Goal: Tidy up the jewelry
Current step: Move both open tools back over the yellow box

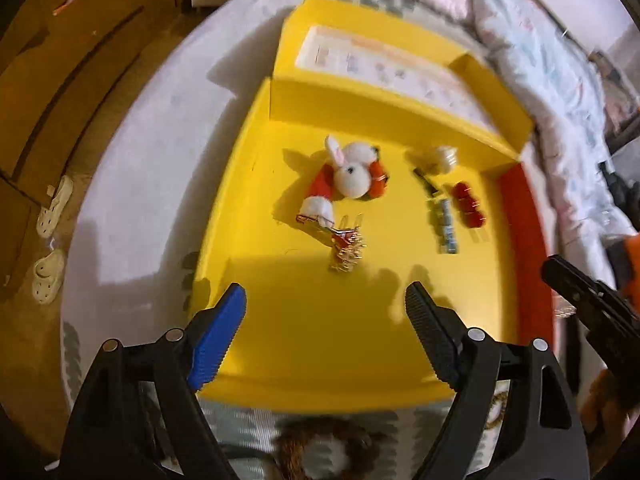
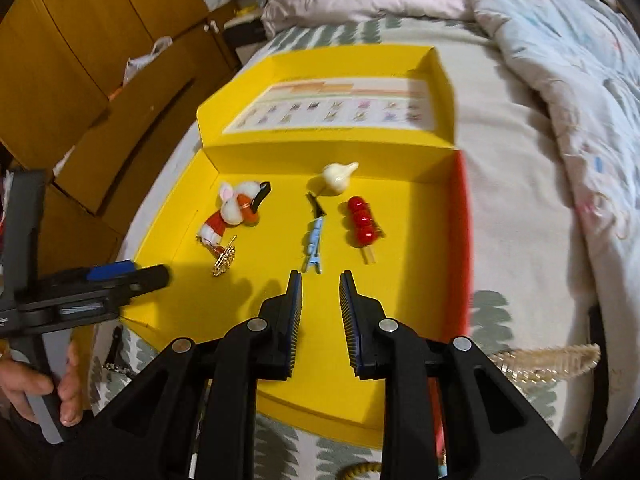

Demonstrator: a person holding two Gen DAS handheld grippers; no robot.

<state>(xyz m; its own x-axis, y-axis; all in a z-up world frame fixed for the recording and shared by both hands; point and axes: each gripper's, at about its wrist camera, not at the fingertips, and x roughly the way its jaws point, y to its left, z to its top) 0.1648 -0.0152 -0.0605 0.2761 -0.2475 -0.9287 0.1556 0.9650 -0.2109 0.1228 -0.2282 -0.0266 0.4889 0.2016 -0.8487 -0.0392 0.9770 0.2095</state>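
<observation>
Hovered over the near edge of a yellow box point(image 1: 304, 344) lying open on a bed point(image 1: 132, 208). Left gripper point(image 1: 326, 312) with jaws spread wide, gripping nothing; also seen from the right wrist view, low at the box's left edge point(image 2: 132, 276), handle held in a bare hand point(image 2: 60, 392). Right gripper point(image 2: 320, 300) with jaws parted by a narrow gap, nothing between them, tips poised just short of a pale blue clip point(image 2: 314, 244).

Laid out on the box floor, all apart from both grippers: a plush rabbit clip point(image 2: 234, 204) in red and white toward the left, a small gold trinket point(image 2: 224, 262) touching its lower end (possibly a chain or brooch, too blurred to tell). A white garlic-shaped piece point(image 2: 338, 174) near the back wall, a black clip point(image 2: 316, 204) just below it, then the blue clip in line. A red beaded stick point(image 2: 362, 222), like candied fruit on a skewer, just right of the blue clip.

Printed chart point(image 2: 340, 110) inside the raised lid behind. Crumpled quilt point(image 2: 540, 60) at right, brown cardboard boxes point(image 2: 80, 60) at left.
</observation>
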